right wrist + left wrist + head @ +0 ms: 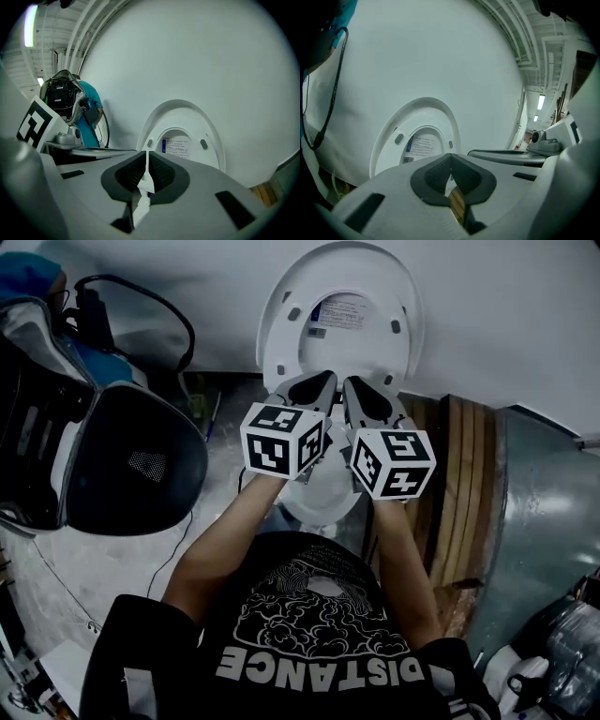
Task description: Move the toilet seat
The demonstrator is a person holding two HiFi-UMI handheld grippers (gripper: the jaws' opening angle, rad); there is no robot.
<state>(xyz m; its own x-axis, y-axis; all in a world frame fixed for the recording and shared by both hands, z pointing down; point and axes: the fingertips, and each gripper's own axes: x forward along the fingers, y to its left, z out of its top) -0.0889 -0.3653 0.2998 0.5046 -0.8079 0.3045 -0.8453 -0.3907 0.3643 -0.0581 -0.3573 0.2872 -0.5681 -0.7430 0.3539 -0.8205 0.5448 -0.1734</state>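
The white toilet seat [277, 326] stands raised against the white wall, and the lid behind it shows a printed label [342, 311]. The bowl [323, 501] lies below it, partly hidden by my hands. My left gripper [316, 388] and right gripper [364, 396] sit side by side in front of the raised seat, apart from it. Both are shut with nothing between their pads. The seat ring [386, 136] appears beyond my left gripper [451, 172] in the left gripper view. In the right gripper view the ring [212, 127] rises past my right gripper [146, 171].
A black chair [131, 465] and bags stand at the left, with a black cable [141, 292] along the wall. Wooden planks [459, 474] and a grey metal casing [548, 512] flank the toilet on the right.
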